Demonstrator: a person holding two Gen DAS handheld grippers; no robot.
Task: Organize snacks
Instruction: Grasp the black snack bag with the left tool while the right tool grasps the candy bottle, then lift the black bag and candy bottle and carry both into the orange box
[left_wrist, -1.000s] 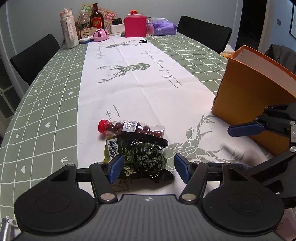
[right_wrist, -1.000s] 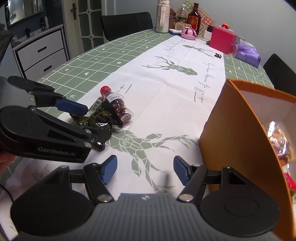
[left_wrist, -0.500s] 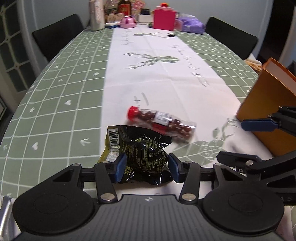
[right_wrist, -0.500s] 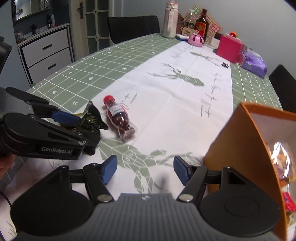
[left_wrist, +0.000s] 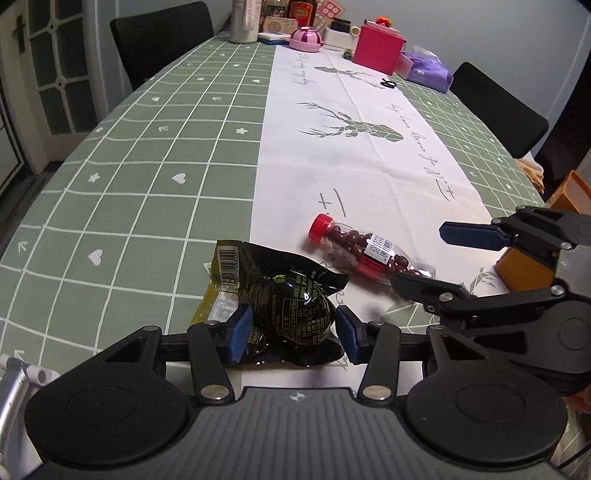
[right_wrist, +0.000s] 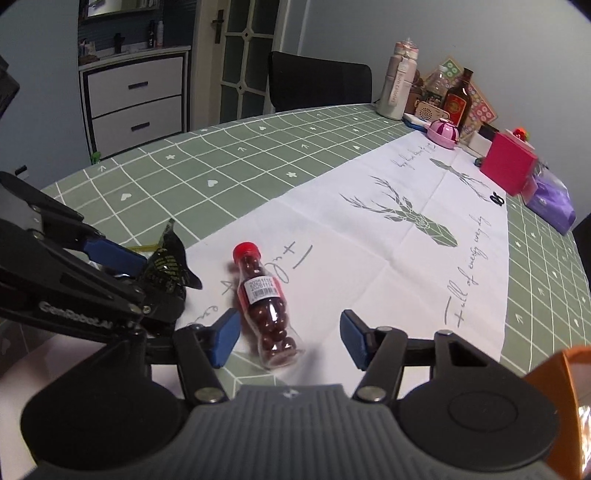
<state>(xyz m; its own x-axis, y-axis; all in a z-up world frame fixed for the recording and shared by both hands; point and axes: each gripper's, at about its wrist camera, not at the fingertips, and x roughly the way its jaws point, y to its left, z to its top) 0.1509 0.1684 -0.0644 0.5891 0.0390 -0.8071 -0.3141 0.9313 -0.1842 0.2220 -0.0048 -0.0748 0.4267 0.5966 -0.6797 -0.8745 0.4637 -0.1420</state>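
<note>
A black snack pouch with gold print lies on the tablecloth; my left gripper is shut on its near, bulging end. The pouch also shows in the right wrist view. A clear bottle of dark red candies with a red cap lies on its side on the white runner, also in the left wrist view. My right gripper is open, its blue pads on either side of the bottle's base, not touching it. The orange box is at my right.
The far end of the table holds a pink box, a purple pack, a pink round case, bottles and a tall flask. Black chairs stand around the table. A drawer cabinet stands beyond the left edge.
My left gripper closed on the black pouch. My right gripper swung left from the orange box to straddle the candy bottle.
</note>
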